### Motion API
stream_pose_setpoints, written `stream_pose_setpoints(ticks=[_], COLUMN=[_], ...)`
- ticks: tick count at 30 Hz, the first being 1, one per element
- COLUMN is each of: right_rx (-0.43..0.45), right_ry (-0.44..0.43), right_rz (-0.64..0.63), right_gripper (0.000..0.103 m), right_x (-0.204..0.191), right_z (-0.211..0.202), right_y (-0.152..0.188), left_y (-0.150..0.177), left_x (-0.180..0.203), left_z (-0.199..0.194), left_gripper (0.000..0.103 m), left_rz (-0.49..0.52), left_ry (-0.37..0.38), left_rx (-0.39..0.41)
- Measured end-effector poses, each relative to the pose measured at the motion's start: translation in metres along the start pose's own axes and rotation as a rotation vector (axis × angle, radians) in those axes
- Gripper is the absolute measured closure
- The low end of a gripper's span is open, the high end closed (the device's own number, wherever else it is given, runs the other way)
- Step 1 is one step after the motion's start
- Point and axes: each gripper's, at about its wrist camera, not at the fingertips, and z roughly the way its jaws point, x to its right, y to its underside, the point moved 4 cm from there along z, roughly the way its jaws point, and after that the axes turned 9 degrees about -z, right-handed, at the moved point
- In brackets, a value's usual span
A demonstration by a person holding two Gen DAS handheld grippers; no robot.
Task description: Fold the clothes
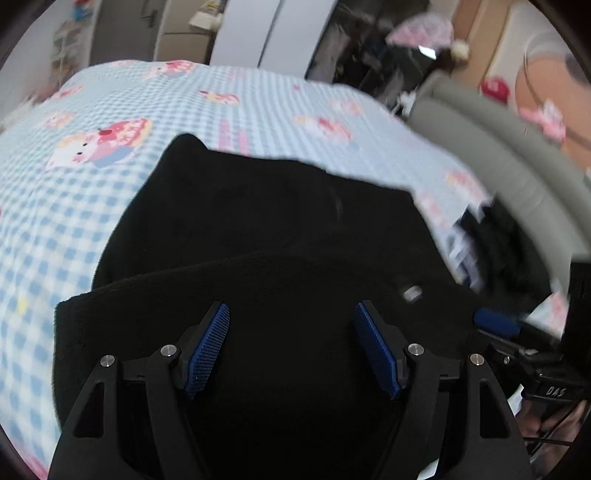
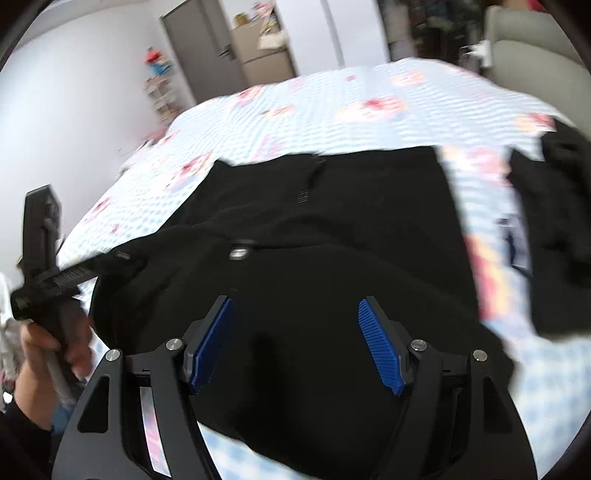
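Observation:
A black garment [image 1: 266, 236] lies on the blue checked bedspread [image 1: 74, 206], its near part folded over the rest. My left gripper [image 1: 291, 314] is open, its blue pads [image 1: 208, 347] apart above the folded near edge, holding nothing. My right gripper [image 2: 295, 314] is also open and empty above the same garment [image 2: 332, 206]. In the right wrist view the left gripper [image 2: 62, 277] comes in from the left at the garment's left edge. In the left wrist view the right gripper's blue pad [image 1: 496, 323] shows at the garment's right edge. A small silver fastener [image 1: 413, 293] sits on the fold.
More dark clothes [image 2: 561, 229] lie on the bed to the right. A grey sofa [image 1: 491, 147] stands beyond the bed's right edge. A white wardrobe [image 1: 258, 33] and cluttered shelves stand behind the bed. The bedspread [image 2: 332, 110] has pink cartoon prints.

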Motion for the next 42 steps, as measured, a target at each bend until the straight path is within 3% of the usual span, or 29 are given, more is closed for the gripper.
stream_pose_setpoints(ticks=[3, 5, 10, 12, 13, 15, 18, 21, 23, 25, 27, 28, 30, 32, 33, 34, 36, 38, 42], right_rx=[-0.043, -0.059, -0.070, -0.081, -0.079, -0.059, -0.025, 0.028, 0.062, 0.099, 0.124, 0.128, 0.111, 0.020, 0.014, 0.016, 0.112, 0.128, 0.118], right_ry=[0.002, -0.071, -0.094, -0.093, -0.081, -0.022, 0.061, 0.129, 0.195, 0.298, 0.382, 0.411, 0.433, 0.380, 0.320, 0.255, 0.147, 0.158, 0.156], right_rz=[-0.043, -0.023, 0.012, 0.016, 0.019, 0.038, 0.048, 0.044, 0.050, 0.051, 0.047, 0.042, 0.038, 0.062, 0.120, 0.185, 0.372, 0.383, 0.409], right_gripper=[0.024, 0.022, 0.021, 0.025, 0.032, 0.037, 0.038, 0.035, 0.032, 0.014, 0.006, 0.000, 0.000, 0.001, 0.001, 0.001, 0.002, 0.003, 0.006], right_x=[0.002, 0.010, 0.018, 0.017, 0.019, 0.026, 0.029, 0.026, 0.031, 0.040, 0.052, 0.060, 0.075, 0.092, 0.103, 0.114, 0.136, 0.140, 0.146], right_z=[0.048, 0.073, 0.071, 0.067, 0.061, 0.049, 0.019, -0.014, -0.032, -0.051, -0.064, -0.066, -0.067, -0.034, -0.021, -0.010, -0.010, -0.017, -0.025], right_y=[0.011, 0.027, 0.031, 0.030, 0.031, 0.032, 0.049, 0.061, 0.060, 0.054, 0.048, 0.045, 0.045, 0.055, 0.069, 0.083, 0.104, 0.101, 0.097], left_y=[0.016, 0.021, 0.019, 0.017, 0.018, 0.027, 0.044, 0.047, 0.036, 0.021, 0.005, 0.000, -0.001, 0.008, 0.016, 0.025, 0.033, 0.032, 0.029], left_x=[-0.013, -0.017, -0.012, -0.014, -0.017, -0.028, -0.030, -0.020, -0.006, 0.001, -0.002, -0.008, -0.031, -0.063, -0.083, -0.104, -0.140, -0.152, -0.147], left_z=[0.032, 0.038, 0.040, 0.030, 0.023, 0.004, -0.020, -0.035, -0.053, -0.075, -0.087, -0.085, -0.060, -0.028, -0.017, -0.017, -0.035, -0.050, -0.060], left_gripper=[0.028, 0.029, 0.026, 0.032, 0.039, 0.046, 0.047, 0.038, 0.029, 0.019, 0.005, 0.000, 0.000, 0.000, 0.000, 0.001, 0.003, 0.003, 0.009], left_rz=[-0.014, -0.022, -0.016, -0.031, -0.045, -0.096, -0.132, -0.068, -0.005, 0.029, 0.037, 0.038, 0.037, -0.050, -0.153, -0.288, -0.536, -0.590, -0.519], left_ry=[-0.033, -0.022, -0.068, -0.084, -0.097, -0.126, -0.105, -0.148, -0.168, -0.166, -0.149, -0.157, -0.234, -0.295, -0.259, -0.175, 0.007, 0.027, -0.087], left_rx=[-0.047, -0.034, -0.066, -0.053, -0.037, 0.027, 0.135, 0.151, 0.209, 0.305, 0.362, 0.353, 0.243, 0.113, 0.068, 0.059, 0.133, 0.194, 0.209])
